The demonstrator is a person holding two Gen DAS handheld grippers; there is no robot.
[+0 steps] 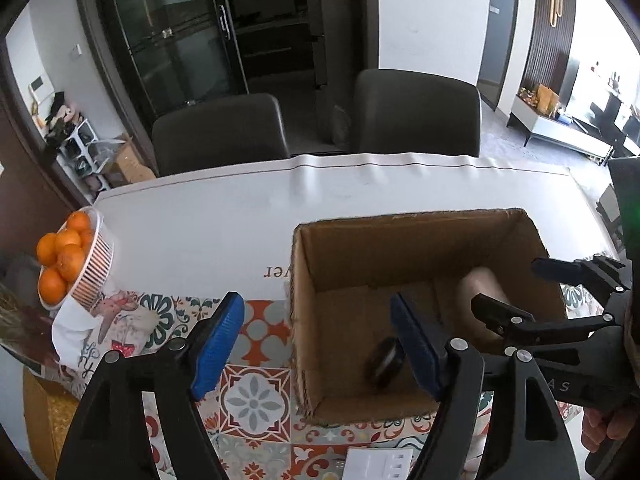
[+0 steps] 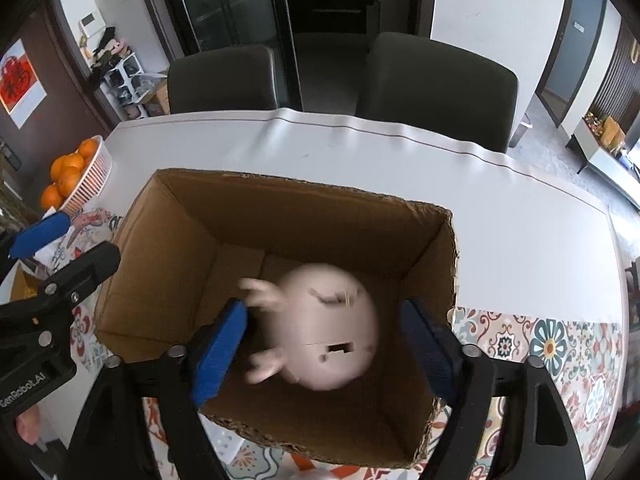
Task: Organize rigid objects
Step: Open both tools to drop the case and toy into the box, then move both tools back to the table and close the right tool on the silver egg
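An open cardboard box (image 1: 400,244) stands on the table. My left gripper (image 1: 316,346) hangs open over its near left corner, one blue pad outside the box wall and one inside. A small dark round object (image 1: 386,366), blurred, is in the box beside the inner pad, not gripped. My right gripper (image 2: 324,354) is open above the box (image 2: 280,216). Between its blue pads is a blurred pink round toy (image 2: 332,328) with small limbs, with a gap to the right pad. The left wrist view shows part of the toy (image 1: 480,292) behind the right gripper's black fingers (image 1: 500,314).
A white basket of oranges (image 1: 72,256) stands at the table's left edge, with a printed cloth bag (image 1: 112,320) beside it. A patterned mat (image 1: 252,396) covers the near side. A white plate-like item (image 1: 376,462) lies near the front. Two dark chairs (image 1: 416,112) stand behind.
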